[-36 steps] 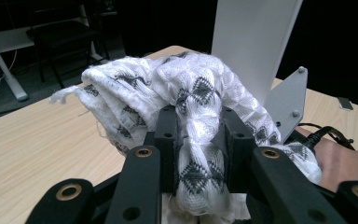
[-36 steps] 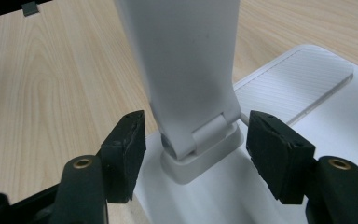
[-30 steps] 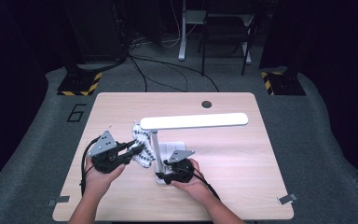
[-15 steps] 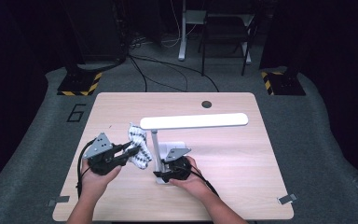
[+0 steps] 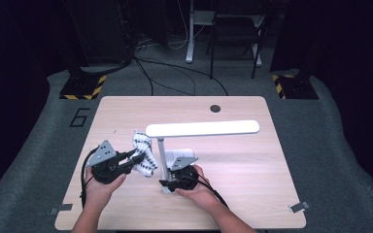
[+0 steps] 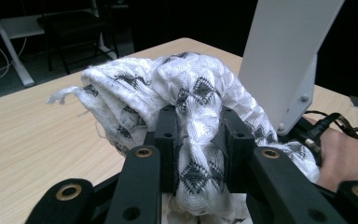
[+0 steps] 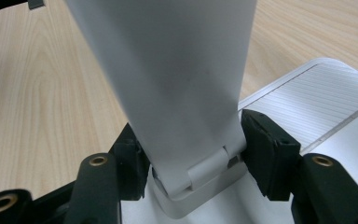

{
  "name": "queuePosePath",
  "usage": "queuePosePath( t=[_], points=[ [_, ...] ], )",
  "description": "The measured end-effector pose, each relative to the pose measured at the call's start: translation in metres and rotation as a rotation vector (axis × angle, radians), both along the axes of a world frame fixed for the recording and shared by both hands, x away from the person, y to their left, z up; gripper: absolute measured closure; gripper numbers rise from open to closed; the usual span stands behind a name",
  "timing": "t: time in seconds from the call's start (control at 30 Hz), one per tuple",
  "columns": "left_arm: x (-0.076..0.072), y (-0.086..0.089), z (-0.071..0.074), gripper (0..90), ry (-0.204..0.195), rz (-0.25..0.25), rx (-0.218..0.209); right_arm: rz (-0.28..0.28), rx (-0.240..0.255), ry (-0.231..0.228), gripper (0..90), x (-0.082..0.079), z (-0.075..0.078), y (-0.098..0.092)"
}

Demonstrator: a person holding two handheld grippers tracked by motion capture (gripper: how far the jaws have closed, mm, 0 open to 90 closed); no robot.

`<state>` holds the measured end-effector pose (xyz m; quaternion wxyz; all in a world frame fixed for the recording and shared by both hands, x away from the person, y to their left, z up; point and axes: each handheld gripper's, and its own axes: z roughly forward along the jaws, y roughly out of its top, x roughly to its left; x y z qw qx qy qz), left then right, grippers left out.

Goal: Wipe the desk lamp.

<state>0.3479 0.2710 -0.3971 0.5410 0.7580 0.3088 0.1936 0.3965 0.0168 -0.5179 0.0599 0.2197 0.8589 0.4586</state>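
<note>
Left gripper [image 6: 198, 140] clamping patterned cloth [image 6: 186, 93], right gripper [image 7: 191, 154] closing around lamp stem [image 7: 168, 79]

I work at a wooden table [image 5: 252, 194] with a round dark hole [image 5: 215, 108] near its far edge. Small grey clips [image 5: 298, 208] sit at my near corners. Grey carpet [image 5: 330, 145] lies under the table, with a number six [image 5: 80, 117] marked on it to the far left. Beyond it stand two bases with yellow-black stripes [image 5: 80, 90], loose cables [image 5: 175, 80], and a desk frame [image 5: 223, 29] in the dark.
</note>
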Motion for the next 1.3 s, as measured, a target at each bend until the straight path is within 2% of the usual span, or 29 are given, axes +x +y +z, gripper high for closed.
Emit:
queuePosePath(
  t=[0.2, 0.37, 0.47, 0.57, 0.77, 0.8, 0.83, 0.9, 0.93, 0.97, 1.07, 1.13, 1.17, 1.2, 1.27, 1.3],
  points=[
    [0.000, -0.003, -0.009, 72.3, 0.009, 0.005, 0.029, -0.007, 0.013, -0.012, 45.4, -0.009, -0.002, -0.001],
    [0.001, -0.004, -0.016, 72.3, 0.017, 0.007, 0.026, -0.011, 0.019, -0.009, 45.5, -0.021, -0.002, -0.003],
    [0.003, -0.005, -0.030, 72.4, 0.046, 0.009, 0.023, -0.005, 0.025, -0.015, 45.5, -0.027, -0.003, -0.004],
    [0.004, -0.007, -0.038, 72.4, 0.055, 0.009, 0.024, -0.006, 0.025, -0.017, 45.4, -0.031, -0.003, -0.005],
    [0.015, -0.015, -0.065, 72.4, 0.106, 0.010, 0.056, -0.008, 0.033, -0.011, 45.5, -0.043, -0.004, -0.006],
    [0.018, -0.016, -0.068, 72.4, 0.115, 0.011, 0.058, -0.003, 0.027, -0.024, 45.5, -0.043, -0.004, -0.007],
    [0.018, -0.016, -0.068, 72.4, 0.115, 0.011, 0.058, -0.003, 0.027, -0.024, 45.5, -0.043, -0.004, -0.007],
    [0.026, -0.021, -0.077, 72.4, 0.125, 0.026, 0.055, -0.005, 0.027, -0.020, 45.5, -0.047, -0.004, -0.008],
    [0.028, -0.023, -0.080, 72.4, 0.131, 0.026, 0.051, 0.009, 0.019, -0.030, 45.5, -0.046, -0.004, -0.010],
    [0.028, -0.023, -0.080, 72.4, 0.131, 0.026, 0.051, -0.005, 0.025, -0.026, 45.4, -0.047, -0.004, -0.009],
    [0.033, -0.028, -0.085, 72.4, 0.137, 0.029, 0.065, 0.005, 0.017, -0.030, 45.3, -0.047, -0.004, -0.010],
    [0.035, -0.033, -0.090, 72.4, 0.148, 0.025, 0.096, -0.004, 0.023, -0.025, 44.7, -0.047, -0.004, -0.010],
    [0.035, -0.033, -0.090, 72.4, 0.148, 0.025, 0.096, -0.004, 0.023, -0.025, 44.7, -0.047, -0.004, -0.010],
    [0.036, -0.035, -0.094, 72.3, 0.157, 0.023, 0.102, -0.015, 0.012, -0.034, 43.8, -0.048, -0.004, -0.010],
    [0.035, -0.034, -0.096, 72.3, 0.151, 0.022, 0.113, -0.025, 0.001, -0.030, 41.7, -0.051, -0.003, -0.011],
    [0.034, -0.034, -0.098, 72.3, 0.159, 0.024, 0.108, -0.025, -0.013, -0.048, 40.9, -0.051, -0.003, -0.011]
  ],
)
